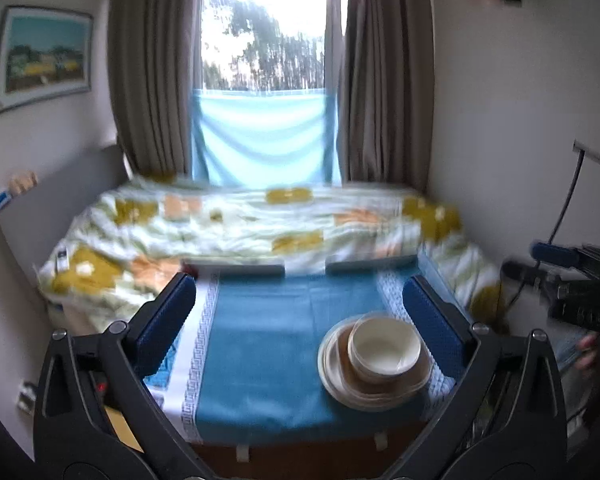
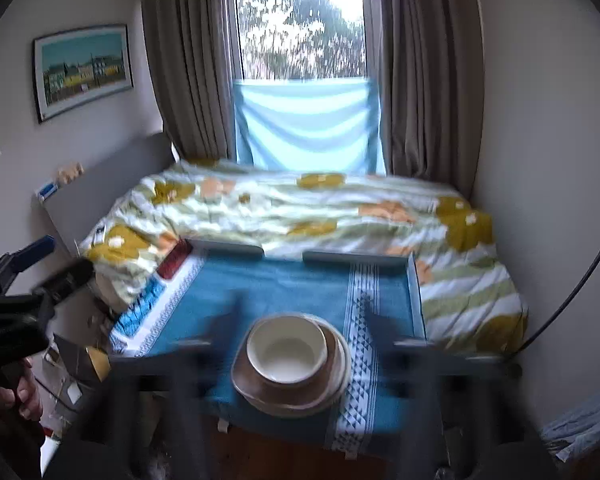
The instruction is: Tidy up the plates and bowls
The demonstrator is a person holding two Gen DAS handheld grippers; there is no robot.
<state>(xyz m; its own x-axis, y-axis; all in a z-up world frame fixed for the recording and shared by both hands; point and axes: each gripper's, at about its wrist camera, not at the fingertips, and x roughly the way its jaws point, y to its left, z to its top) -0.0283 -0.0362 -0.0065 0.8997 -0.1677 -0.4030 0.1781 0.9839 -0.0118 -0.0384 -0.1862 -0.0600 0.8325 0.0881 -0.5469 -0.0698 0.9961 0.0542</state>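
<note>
A cream bowl (image 1: 384, 348) sits on a stack of brown and cream plates (image 1: 342, 380) on the blue cloth of a small table (image 1: 260, 344). My left gripper (image 1: 300, 312) is open and empty, its blue pads wide apart above the table, the stack near its right finger. In the right wrist view the bowl (image 2: 286, 350) and plates (image 2: 332, 376) lie between the blurred fingers of my right gripper (image 2: 304, 332), which is open and empty above the stack.
A bed with a flowered duvet (image 1: 240, 224) lies behind the table, under a curtained window (image 1: 260, 60). Walls stand close on both sides. A cable (image 2: 572, 288) hangs at the right. Clutter lies on the floor at the left (image 2: 80, 364).
</note>
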